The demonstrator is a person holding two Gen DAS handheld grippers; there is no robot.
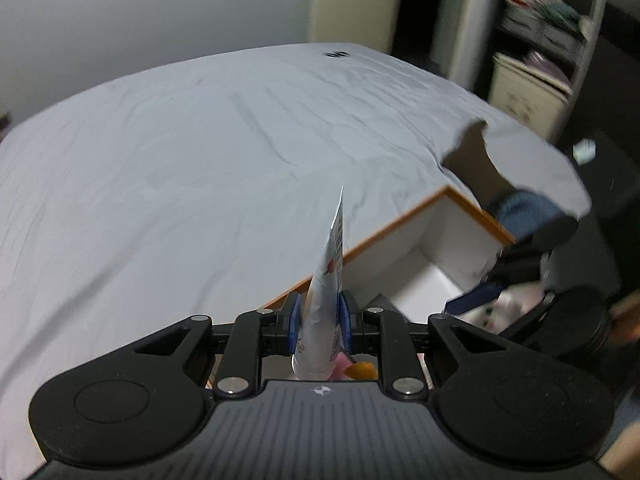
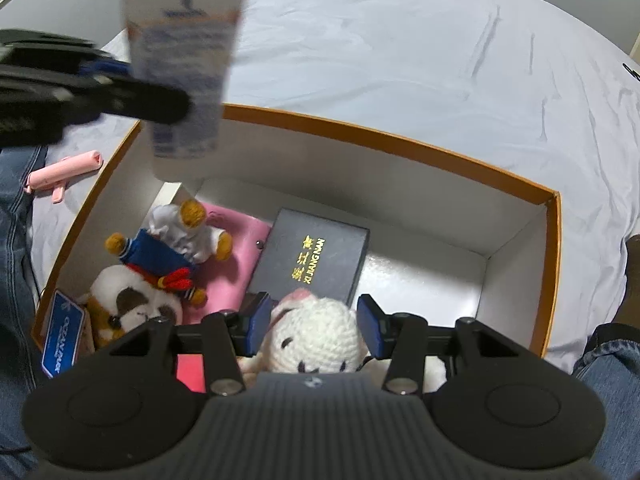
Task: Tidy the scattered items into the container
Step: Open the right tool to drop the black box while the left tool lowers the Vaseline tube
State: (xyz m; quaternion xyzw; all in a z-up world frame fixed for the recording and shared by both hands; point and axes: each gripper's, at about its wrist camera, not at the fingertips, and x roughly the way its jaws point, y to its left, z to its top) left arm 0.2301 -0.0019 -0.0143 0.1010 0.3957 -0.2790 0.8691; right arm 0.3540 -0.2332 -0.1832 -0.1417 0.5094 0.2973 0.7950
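My left gripper (image 1: 320, 320) is shut on a white printed tube (image 1: 330, 280), which sticks up between the blue pads. In the right wrist view the tube (image 2: 184, 72) hangs over the far left corner of the orange-rimmed white box (image 2: 380, 136), still held by the left gripper (image 2: 160, 92). My right gripper (image 2: 316, 320) stands open low inside the box. A white crocheted toy (image 2: 316, 336) lies between its pads, which do not press on it. A pink clip-like item (image 2: 64, 174) lies on the sheet outside the box's left wall.
In the box lie a dark case with gold lettering (image 2: 316, 256), a bear in blue (image 2: 176, 240), a pink pouch (image 2: 236, 268), a brown-and-white plush (image 2: 128, 308) and a blue card (image 2: 62, 332). A pale sheet (image 1: 180, 160) covers the bed. Jeans-clad legs (image 2: 612, 364) flank the box.
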